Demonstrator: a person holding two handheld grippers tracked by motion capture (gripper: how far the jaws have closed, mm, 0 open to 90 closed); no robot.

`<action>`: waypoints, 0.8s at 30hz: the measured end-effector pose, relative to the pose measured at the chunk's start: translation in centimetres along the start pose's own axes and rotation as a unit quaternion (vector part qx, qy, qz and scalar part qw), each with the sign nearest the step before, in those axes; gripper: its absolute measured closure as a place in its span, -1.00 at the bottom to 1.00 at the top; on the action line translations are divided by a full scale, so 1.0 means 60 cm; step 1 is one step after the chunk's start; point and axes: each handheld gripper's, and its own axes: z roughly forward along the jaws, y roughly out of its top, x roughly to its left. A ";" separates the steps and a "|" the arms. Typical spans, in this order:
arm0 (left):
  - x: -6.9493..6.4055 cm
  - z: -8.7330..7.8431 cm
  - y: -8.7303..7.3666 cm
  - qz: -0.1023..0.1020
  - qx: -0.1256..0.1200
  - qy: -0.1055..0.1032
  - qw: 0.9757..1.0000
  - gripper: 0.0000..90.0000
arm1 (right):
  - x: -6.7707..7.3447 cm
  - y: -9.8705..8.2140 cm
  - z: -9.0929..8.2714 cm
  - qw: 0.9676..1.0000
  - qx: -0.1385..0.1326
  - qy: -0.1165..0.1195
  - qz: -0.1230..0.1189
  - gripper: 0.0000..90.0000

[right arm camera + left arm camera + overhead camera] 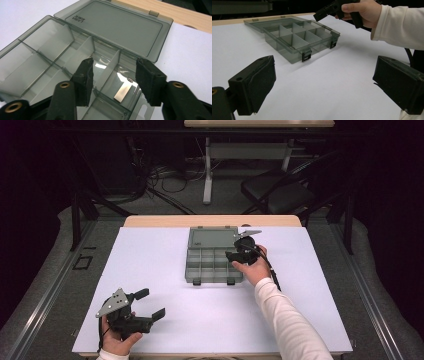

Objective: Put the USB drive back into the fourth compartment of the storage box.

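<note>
A smoky grey clear organiser box lies open in the middle of the white table, its lid folded flat at the far side. My right gripper hovers over the box's right end, jaws open. In the right gripper view, my right gripper stands above a compartment where a small flat silver metal piece lies, touching neither pad. My left gripper rests near the front left edge, open and holding nothing. The left gripper view has my left gripper facing the box and the right gripper.
The box's other compartments look bare. Two black latches hang on its near wall. White table cover lies all round the box. A wooden table edge runs at the back, with a dark chair and floor cables behind.
</note>
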 end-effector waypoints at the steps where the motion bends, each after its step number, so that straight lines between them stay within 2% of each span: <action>1: 0.000 0.000 0.000 0.001 0.000 0.000 1.000 -0.91 | 0.003 0.000 -0.003 1.000 0.000 -0.001 -0.003 0.04; 6: -0.001 0.001 0.000 0.001 -0.001 -0.001 1.000 -0.91 | 0.012 -0.004 -0.020 1.000 -0.008 0.003 0.001 0.02; 8: -0.001 0.001 0.000 0.001 0.000 -0.002 1.000 -0.91 | 0.013 -0.005 -0.023 1.000 -0.013 0.002 -0.005 0.02; 9: -0.001 0.001 0.000 0.001 0.000 -0.001 1.000 -0.91 | 0.018 -0.009 -0.032 1.000 -0.018 -0.004 -0.008 -0.02; 11: -0.001 0.001 0.000 0.001 0.000 -0.001 1.000 -0.91 | 0.020 -0.010 -0.036 1.000 -0.015 -0.001 -0.006 -0.05; 12: -0.002 0.001 0.000 0.001 0.000 -0.001 1.000 -0.91 | 0.024 -0.014 -0.046 1.000 -0.023 0.006 -0.007 -0.10; 16: -0.001 0.002 0.000 0.000 0.000 -0.001 1.000 -0.91 | 0.035 -0.023 -0.063 0.999 -0.037 0.012 -0.015 -0.27; 18: -0.002 0.002 0.000 -0.002 0.000 -0.001 1.000 -0.91 | 0.036 -0.025 -0.067 0.999 -0.038 0.018 -0.015 -0.33; 19: -0.001 0.002 0.000 0.000 0.000 -0.001 1.000 -0.91 | 0.040 -0.031 -0.076 0.998 -0.040 0.037 -0.013 -0.43; 24: -0.001 0.002 -0.001 -0.003 0.001 -0.001 1.000 -0.91 | 0.053 -0.044 -0.096 0.997 -0.049 0.065 -0.008 -0.56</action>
